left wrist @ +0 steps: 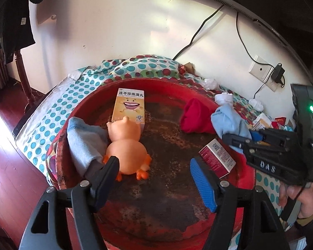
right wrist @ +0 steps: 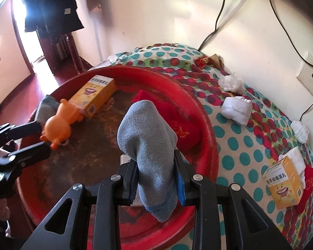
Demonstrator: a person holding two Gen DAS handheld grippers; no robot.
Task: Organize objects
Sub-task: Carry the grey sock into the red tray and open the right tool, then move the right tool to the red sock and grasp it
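A big red basin [left wrist: 156, 81] [right wrist: 208, 125] with a worn dark bottom holds a yellow medicine box [left wrist: 128, 108] [right wrist: 94, 93], an orange rubber toy [left wrist: 126, 145] [right wrist: 58, 123], a red cloth [left wrist: 195, 116] [right wrist: 183, 129] and a maroon box [left wrist: 218, 157]. A light blue sock [left wrist: 85, 143] drapes over its left rim. My left gripper [left wrist: 154, 162] [right wrist: 44, 137] stands open over the basin floor, the toy just off its black finger. Above the basin's right side, my right gripper [right wrist: 155, 166] [left wrist: 233, 139] is shut on another light blue sock [right wrist: 148, 137] [left wrist: 229, 123].
The basin rests on a polka-dot cloth [right wrist: 235, 158]. To its right lie white socks [right wrist: 236, 108], crumpled white wads [right wrist: 231, 83], a second yellow box [right wrist: 283, 185] and a red pouch [right wrist: 308, 183]. Cables and a wall socket [left wrist: 260, 70] are behind. Dark coats [right wrist: 50, 6] hang far left.
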